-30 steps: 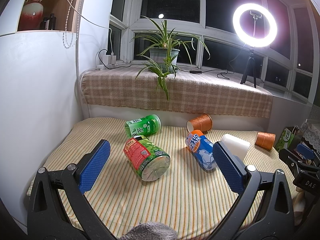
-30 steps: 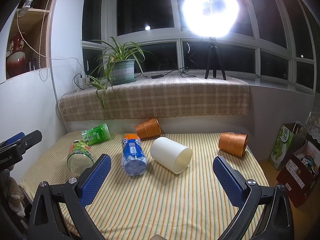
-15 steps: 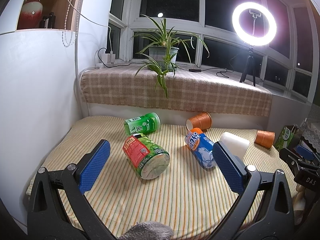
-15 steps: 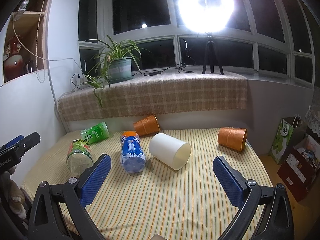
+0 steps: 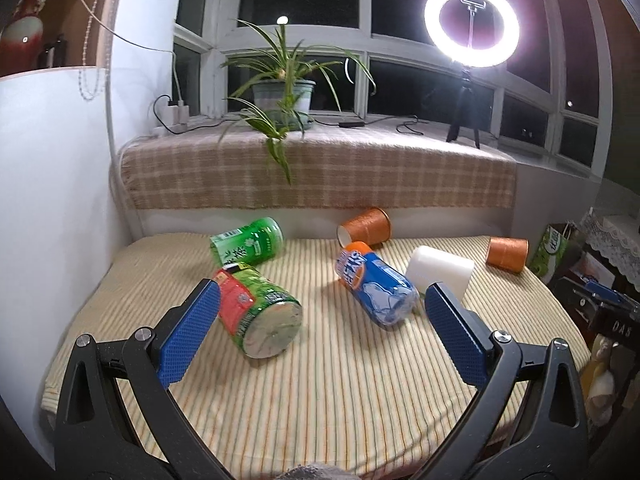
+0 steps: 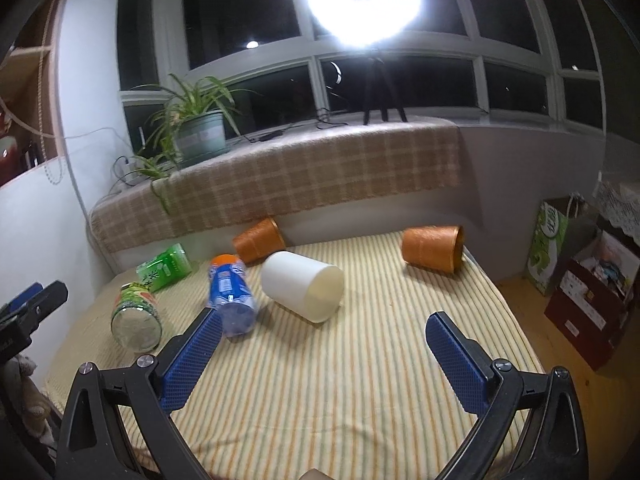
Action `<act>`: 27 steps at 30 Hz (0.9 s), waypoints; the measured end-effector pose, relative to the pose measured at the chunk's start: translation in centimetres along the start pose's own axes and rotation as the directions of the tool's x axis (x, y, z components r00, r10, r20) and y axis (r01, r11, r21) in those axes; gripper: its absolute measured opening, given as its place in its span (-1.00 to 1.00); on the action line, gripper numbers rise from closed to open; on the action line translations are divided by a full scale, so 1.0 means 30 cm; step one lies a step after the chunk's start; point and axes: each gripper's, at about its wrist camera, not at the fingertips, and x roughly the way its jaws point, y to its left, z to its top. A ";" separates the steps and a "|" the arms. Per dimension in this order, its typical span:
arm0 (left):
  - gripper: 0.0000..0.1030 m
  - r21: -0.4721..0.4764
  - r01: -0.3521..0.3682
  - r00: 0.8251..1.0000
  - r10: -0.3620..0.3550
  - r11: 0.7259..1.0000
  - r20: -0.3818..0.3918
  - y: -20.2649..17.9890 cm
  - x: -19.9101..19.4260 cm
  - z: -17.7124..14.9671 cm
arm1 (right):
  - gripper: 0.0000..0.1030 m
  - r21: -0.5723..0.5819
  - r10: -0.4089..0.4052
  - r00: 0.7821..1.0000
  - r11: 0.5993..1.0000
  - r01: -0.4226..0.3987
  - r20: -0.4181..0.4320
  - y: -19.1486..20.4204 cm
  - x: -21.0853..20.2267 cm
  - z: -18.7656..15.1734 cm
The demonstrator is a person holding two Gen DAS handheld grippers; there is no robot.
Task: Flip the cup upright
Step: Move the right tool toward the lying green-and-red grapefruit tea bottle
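Blue-padded right claw (image 6: 322, 346) wide apart, empty.

Your right gripper (image 6: 324, 340) hangs over the striped cloth (image 6: 360, 380) with its 2 blue pads (image 6: 192, 360) spread wide and nothing between them. Ahead of it a white cup (image 6: 302, 286) lies on its side, open mouth turned toward you and to the right. Just left of it lies a blue bottle (image 6: 230, 294) with an orange cap, and farther left 2 green bottles (image 6: 138, 314), also lying down. 2 orange cups lie tipped over: one (image 6: 258, 240) behind the white cup by the ledge, the other (image 6: 432, 248) well apart on the right. Your left gripper (image 6: 30, 314) pokes in at the left edge. A potted plant (image 6: 198, 130) and a bright ring light (image 6: 362, 0) stand on the ledge.
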 end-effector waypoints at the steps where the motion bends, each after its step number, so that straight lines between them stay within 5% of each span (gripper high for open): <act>1: 1.00 0.003 0.002 1.000 -0.002 1.000 -0.004 -0.007 0.006 -0.004 | 1.00 0.004 0.000 1.000 1.000 0.000 -0.001 -0.002 0.001 0.000; 9: 1.00 0.012 0.005 0.999 -0.005 1.000 -0.043 -0.017 0.029 -0.033 | 1.00 0.164 0.046 0.996 0.986 -0.034 -0.073 -0.135 0.073 0.014; 19: 1.00 0.008 -0.028 0.996 0.028 1.000 -0.088 0.044 0.055 -0.071 | 0.95 0.402 0.193 0.966 0.909 -0.111 -0.170 -0.201 0.225 0.033; 27: 1.00 0.001 -0.066 0.992 0.066 0.998 -0.112 0.126 0.055 -0.096 | 0.95 0.248 0.221 0.957 0.954 -0.171 -0.190 -0.067 0.325 0.180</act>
